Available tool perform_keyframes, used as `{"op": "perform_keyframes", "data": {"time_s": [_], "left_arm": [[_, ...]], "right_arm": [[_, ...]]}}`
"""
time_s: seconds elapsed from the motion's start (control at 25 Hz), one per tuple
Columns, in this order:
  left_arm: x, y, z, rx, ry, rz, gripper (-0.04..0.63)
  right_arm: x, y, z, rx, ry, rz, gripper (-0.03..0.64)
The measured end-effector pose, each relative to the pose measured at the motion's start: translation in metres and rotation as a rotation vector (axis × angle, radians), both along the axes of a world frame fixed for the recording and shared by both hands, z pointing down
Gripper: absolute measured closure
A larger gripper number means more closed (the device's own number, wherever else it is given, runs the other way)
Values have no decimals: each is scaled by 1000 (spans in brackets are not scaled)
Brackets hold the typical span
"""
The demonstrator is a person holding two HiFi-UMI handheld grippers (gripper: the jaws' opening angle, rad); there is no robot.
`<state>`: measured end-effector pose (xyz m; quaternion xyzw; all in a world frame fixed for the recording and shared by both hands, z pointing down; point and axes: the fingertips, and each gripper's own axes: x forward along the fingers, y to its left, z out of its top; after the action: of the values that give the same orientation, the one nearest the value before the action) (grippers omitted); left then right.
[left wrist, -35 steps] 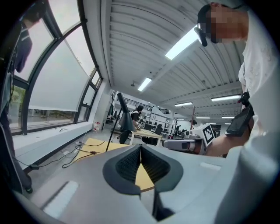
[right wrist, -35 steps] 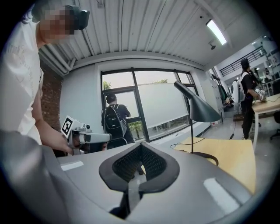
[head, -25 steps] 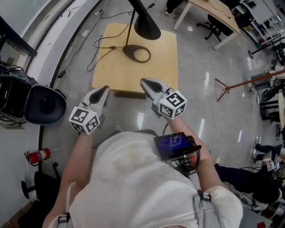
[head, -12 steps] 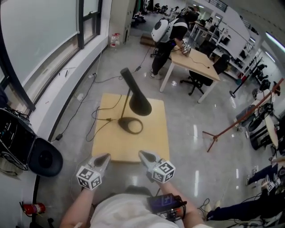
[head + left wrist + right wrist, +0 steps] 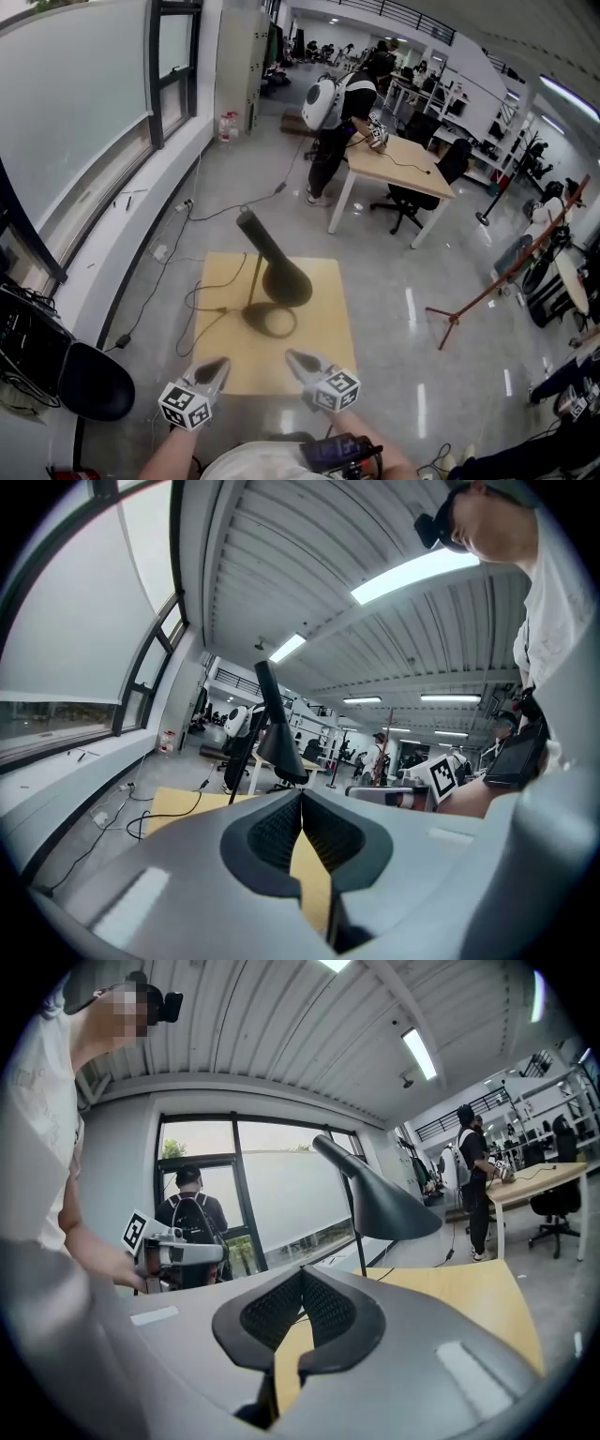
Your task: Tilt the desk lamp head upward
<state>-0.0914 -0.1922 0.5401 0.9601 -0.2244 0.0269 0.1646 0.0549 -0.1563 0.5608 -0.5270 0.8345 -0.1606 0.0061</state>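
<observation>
black desk lamp: stands on the small wooden table, round base near the table's middle, cone head angled downward, cord trailing off the left side. left gripper and right gripper: side by side at the table's near edge, each with jaws pressed together on nothing. lamp sits ahead of both, apart from them, untouched.

The head view looks steeply down over the table's near edge; both gripper views look level across it, sharing the lamp.
</observation>
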Motion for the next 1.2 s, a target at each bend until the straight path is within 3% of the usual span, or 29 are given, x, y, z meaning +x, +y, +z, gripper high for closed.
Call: {"op": "perform_keyframes", "data": {"time_s": [0.68, 0.92, 1.08, 1.2], "left_arm": [[87, -68, 0, 8, -43, 30, 592], [127, -82, -21, 50, -26, 36, 593], [130, -109, -27, 32, -38, 36, 592], [131, -87, -34, 32, -63, 72, 592]], "right_arm": [[101, -47, 7, 18, 5, 61, 606], [148, -56, -8, 60, 31, 79, 606], [153, -80, -10, 44, 15, 95, 606], [155, -55, -10, 33, -7, 134, 606]]}}
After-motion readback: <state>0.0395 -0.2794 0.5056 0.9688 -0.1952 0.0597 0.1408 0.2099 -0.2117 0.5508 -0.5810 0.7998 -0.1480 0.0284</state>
